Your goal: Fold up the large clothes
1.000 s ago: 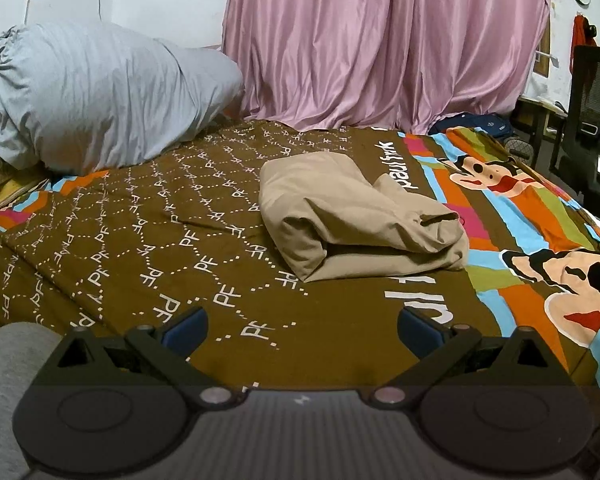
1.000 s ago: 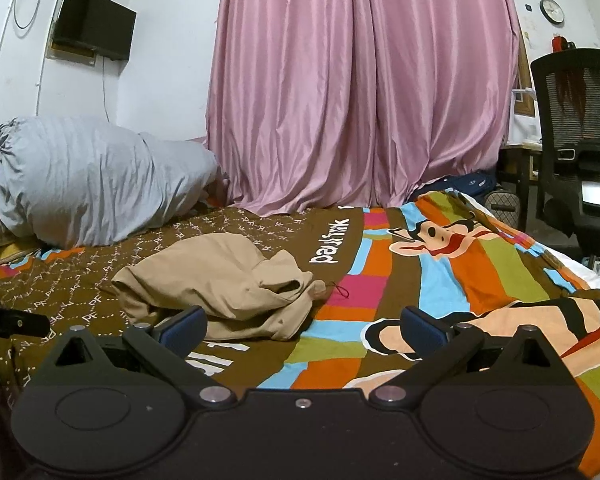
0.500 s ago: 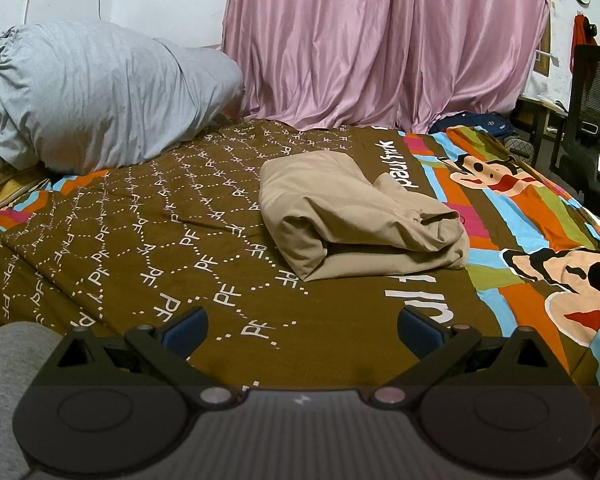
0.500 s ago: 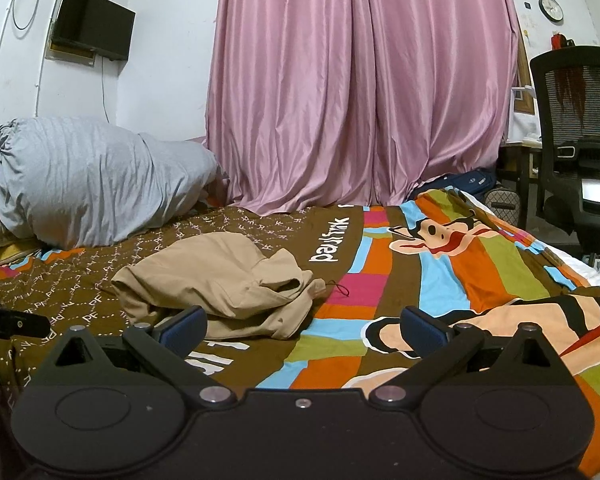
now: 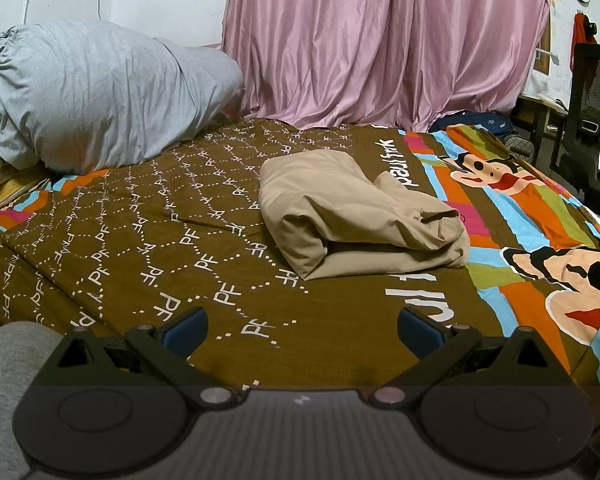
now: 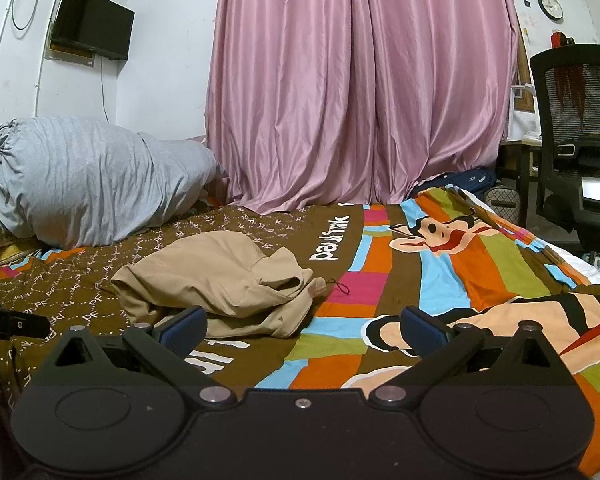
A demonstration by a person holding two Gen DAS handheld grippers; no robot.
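Blue pads tip both grippers, and on each the jaws stand spread wide with nothing between them; the left gripper (image 5: pixel 302 326) hovers low over the brown part of the bedspread (image 5: pixel 148 248), and the right gripper (image 6: pixel 304 326) hovers over its striped cartoon part; ahead of both, apart from the fingers, the tan garment (image 5: pixel 352 212) lies folded into a thick bundle on the bedspread, its loose end bunched toward the stripes, a thin dark cord (image 6: pixel 342 286) trailing beside it; further back a grey bundle of bedding (image 5: pixel 100 92) rests at the head of the bed; pink curtains (image 6: pixel 360 80) hang behind; a black chair (image 6: pixel 580 128) stands at the right.
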